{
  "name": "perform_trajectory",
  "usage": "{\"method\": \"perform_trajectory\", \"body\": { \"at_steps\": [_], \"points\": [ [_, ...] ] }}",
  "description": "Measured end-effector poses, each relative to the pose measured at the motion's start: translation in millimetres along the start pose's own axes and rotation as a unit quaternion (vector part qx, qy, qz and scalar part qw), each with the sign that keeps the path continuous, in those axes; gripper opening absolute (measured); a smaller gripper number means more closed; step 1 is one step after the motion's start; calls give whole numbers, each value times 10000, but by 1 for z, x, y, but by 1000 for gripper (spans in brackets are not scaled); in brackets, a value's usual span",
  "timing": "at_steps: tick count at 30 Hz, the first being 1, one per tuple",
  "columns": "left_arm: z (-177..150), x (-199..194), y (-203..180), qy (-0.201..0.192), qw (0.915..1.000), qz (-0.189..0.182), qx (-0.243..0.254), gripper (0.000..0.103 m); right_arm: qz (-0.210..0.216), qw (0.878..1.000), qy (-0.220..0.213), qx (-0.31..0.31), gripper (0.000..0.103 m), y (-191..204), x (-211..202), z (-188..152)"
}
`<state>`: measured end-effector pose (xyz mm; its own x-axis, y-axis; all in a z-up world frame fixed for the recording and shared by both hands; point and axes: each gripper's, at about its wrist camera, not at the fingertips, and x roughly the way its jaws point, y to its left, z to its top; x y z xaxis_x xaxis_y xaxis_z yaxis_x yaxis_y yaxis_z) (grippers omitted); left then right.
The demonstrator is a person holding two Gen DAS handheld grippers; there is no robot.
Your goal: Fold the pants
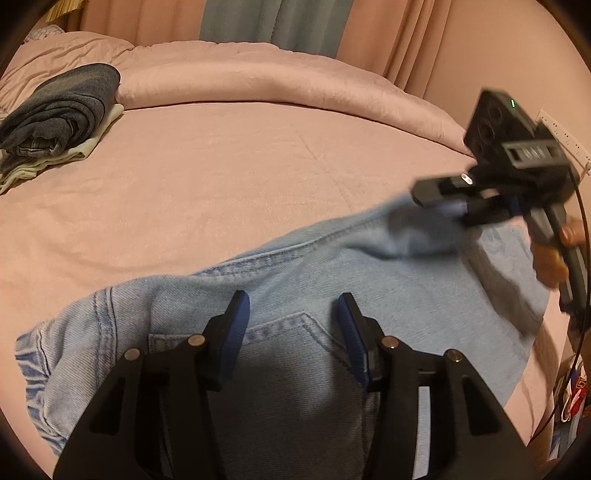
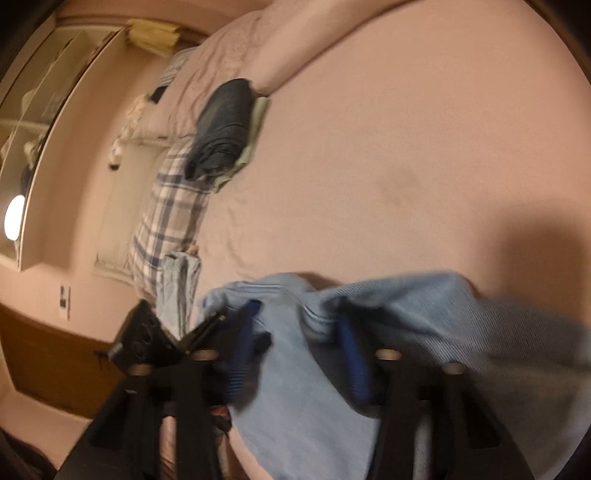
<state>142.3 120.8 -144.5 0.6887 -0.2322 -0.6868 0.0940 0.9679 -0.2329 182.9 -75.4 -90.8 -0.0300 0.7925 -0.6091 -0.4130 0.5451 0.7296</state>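
Note:
Light blue jeans point(image 1: 295, 280) lie across the near part of the pink bed point(image 1: 221, 184), back pocket up. My left gripper point(image 1: 291, 310) hovers over that pocket, its blue pads apart and nothing pinched between them. At the right, my right gripper point(image 1: 437, 205), held by a person's hand point(image 1: 550, 258), has a raised, blurred peak of the denim at its tips. In the right wrist view a bunched fold of the jeans point(image 2: 314, 369) fills the gap of the right gripper point(image 2: 299, 336), and the left gripper point(image 2: 216, 321) shows at the lower left.
A stack of dark folded jeans point(image 1: 62, 107) on a pale garment sits at the far left of the bed, seen too as the dark jeans point(image 2: 221, 129). A rolled pink duvet point(image 1: 258, 81) lines the far edge, below curtains point(image 1: 258, 22). A plaid pillow point(image 2: 170, 221) lies beyond.

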Motion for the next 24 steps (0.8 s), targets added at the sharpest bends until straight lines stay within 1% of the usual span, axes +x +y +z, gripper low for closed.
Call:
{"method": "perform_trajectory", "body": {
  "at_steps": [2, 3, 4, 7, 8, 9, 11, 12, 14, 18, 21, 22, 24],
  "points": [
    [0, -1, 0, -17, 10000, -22, -3, 50, -144, 9997, -99, -161, 19, 9, -2, 14],
    [0, -1, 0, -27, 10000, -25, -6, 50, -154, 9997, -99, -129, 15, 2, -9, 18],
    [-1, -1, 0, -39, 10000, -25, -3, 50, -225, 9996, -100, -103, 13, 1, -7, 25],
    [-1, -2, 1, -53, 10000, -40, -11, 50, -642, 9978, -123, -143, 12, -6, -3, 37],
    [-1, -1, 1, -54, 10000, -47, -14, 50, -715, 9972, -147, -153, 11, -8, 1, 41],
    [-1, -1, 1, -53, 10000, -50, -8, 50, -798, 9966, -191, -111, 3, -11, 3, 45],
    [-1, -1, 1, -50, 10000, -44, 3, 50, -883, 9956, -298, -83, 3, -17, 1, 50],
    [-2, -1, 0, -49, 10000, -43, 4, 50, -773, 9963, -378, 47, 3, -21, -3, 51],
    [-2, -1, 0, -51, 10000, -42, 6, 50, -760, 9951, -636, 0, 3, -18, -15, 46],
    [-1, -1, 0, -48, 10000, -29, 18, 50, -840, 9902, -923, -626, 3, 14, -42, 19],
    [-2, -1, 0, -48, 10000, -26, 22, 50, -660, 9902, -845, -893, 3, 30, -52, -7],
    [-1, -1, 0, -44, 10000, -18, 28, 50, -686, 9898, -778, -974, 3, 31, -53, -14],
    [-1, -1, 0, -36, 10000, -16, 40, 50, -954, 9878, -587, -1077, 3, 26, -46, -24]
  ]
}}
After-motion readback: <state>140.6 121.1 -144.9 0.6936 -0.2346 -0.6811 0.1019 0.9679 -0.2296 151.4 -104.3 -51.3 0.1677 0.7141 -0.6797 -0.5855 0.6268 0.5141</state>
